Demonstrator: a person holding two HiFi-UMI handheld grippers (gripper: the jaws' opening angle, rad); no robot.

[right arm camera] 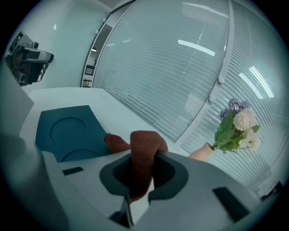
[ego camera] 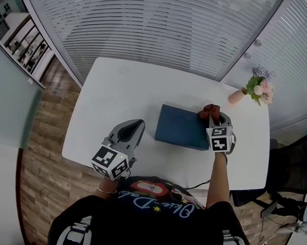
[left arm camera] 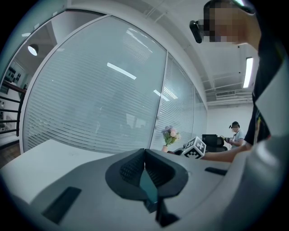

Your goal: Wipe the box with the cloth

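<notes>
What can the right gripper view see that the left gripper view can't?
Only the right gripper view: the brown cloth pinched in the right gripper jaws, and the blue box top with its round dents. Only the left gripper view: the left gripper, jaws shut on nothing, the right gripper's marker cube seen from outside, and another person far back. Both: the white table, the flowers in the vase and the window blinds.
</notes>
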